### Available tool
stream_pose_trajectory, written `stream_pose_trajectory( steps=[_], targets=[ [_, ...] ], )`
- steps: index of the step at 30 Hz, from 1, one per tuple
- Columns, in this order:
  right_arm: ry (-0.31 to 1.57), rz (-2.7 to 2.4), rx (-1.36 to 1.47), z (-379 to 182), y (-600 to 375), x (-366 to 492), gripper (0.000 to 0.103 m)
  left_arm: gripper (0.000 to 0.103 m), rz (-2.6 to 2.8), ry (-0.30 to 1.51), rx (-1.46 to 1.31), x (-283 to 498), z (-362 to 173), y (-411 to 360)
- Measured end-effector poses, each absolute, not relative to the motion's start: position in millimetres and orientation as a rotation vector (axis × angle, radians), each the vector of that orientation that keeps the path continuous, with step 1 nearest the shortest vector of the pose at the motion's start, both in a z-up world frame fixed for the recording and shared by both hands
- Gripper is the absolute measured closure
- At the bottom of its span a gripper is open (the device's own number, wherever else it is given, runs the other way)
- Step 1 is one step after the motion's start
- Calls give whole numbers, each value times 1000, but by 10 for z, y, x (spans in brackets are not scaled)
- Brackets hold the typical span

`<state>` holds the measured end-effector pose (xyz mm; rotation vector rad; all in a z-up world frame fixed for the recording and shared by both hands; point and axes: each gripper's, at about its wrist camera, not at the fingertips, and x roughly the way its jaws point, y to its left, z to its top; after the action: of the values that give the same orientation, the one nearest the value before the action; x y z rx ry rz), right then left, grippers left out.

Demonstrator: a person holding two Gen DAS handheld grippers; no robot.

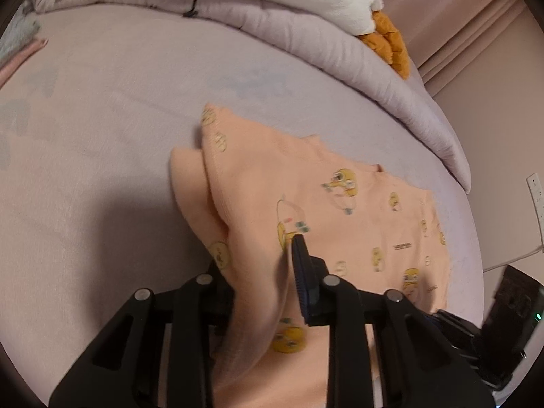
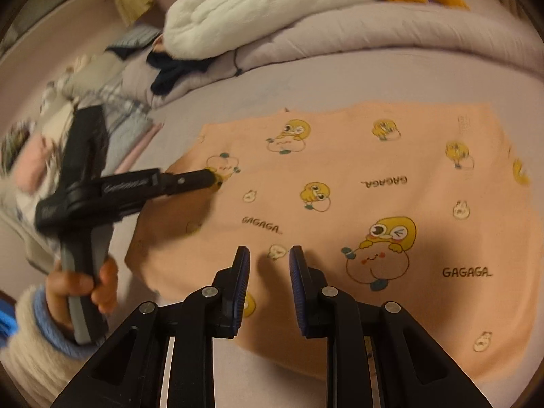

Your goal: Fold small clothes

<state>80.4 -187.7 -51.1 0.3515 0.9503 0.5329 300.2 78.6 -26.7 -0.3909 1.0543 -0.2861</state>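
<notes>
A small peach garment [image 2: 357, 210] printed with yellow cartoon chicks and "GAGAGA" lies on the lilac bed sheet [image 2: 340, 78]. My left gripper [image 1: 285, 248] is shut on a fold of the garment [image 1: 323, 210] and lifts its left side; only the blue right finger [image 1: 302, 272] shows, the other is under cloth. From the right wrist view the left gripper [image 2: 212, 178] pinches the garment's left part. My right gripper [image 2: 269, 255] is open and empty, hovering just above the garment's near edge.
A rolled lilac duvet [image 1: 340, 44] runs along the back of the bed with a white plush [image 2: 258, 10] and orange fabric [image 1: 391, 44] on it. Dark clothing [image 2: 170, 68] and a pile of other clothes [image 2: 112, 115] lie at the left.
</notes>
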Motion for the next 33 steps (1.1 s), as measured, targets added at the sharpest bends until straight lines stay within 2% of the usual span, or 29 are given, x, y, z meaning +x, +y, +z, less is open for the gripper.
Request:
stream_pose_trajectory(
  steps=[7, 11, 15, 18, 20, 22, 23, 24, 25, 29, 33],
  targets=[
    [945, 529, 548, -530, -2240, 869, 79, 89, -373, 990, -306, 2934, 147, 318],
    [917, 543, 785, -610, -2534, 1008, 64, 90, -447, 978, -264, 2917, 295, -71],
    [920, 550, 979, -773, -2713, 1101, 63, 90, -468, 1005, -194, 2936, 281, -410],
    [941, 581, 1008, -849, -2708, 1097, 63, 86, -494, 989, -265, 2949, 367, -283],
    [952, 593, 978, -826, -2683, 1100, 63, 78, -463, 969, -305, 2914, 424, -33],
    [957, 597, 927, -755, -2636, 1094, 57, 51, -386, 956, -342, 2837, 438, 339],
    [956, 599, 905, -725, -2618, 1084, 50, 46, -337, 944, -379, 2776, 416, 629],
    [951, 603, 873, -675, -2562, 1091, 44, 44, -316, 940, -400, 2709, 391, 786],
    [950, 609, 842, -642, -2513, 1091, 43, 44, -279, 945, -431, 2653, 326, 1025],
    [962, 647, 790, -563, -2275, 1106, 43, 46, -255, 1061, -563, 2543, -66, 1536],
    [979, 651, 780, -587, -2173, 1050, 43, 46, -293, 1123, -640, 2536, -376, 1641]
  ],
)
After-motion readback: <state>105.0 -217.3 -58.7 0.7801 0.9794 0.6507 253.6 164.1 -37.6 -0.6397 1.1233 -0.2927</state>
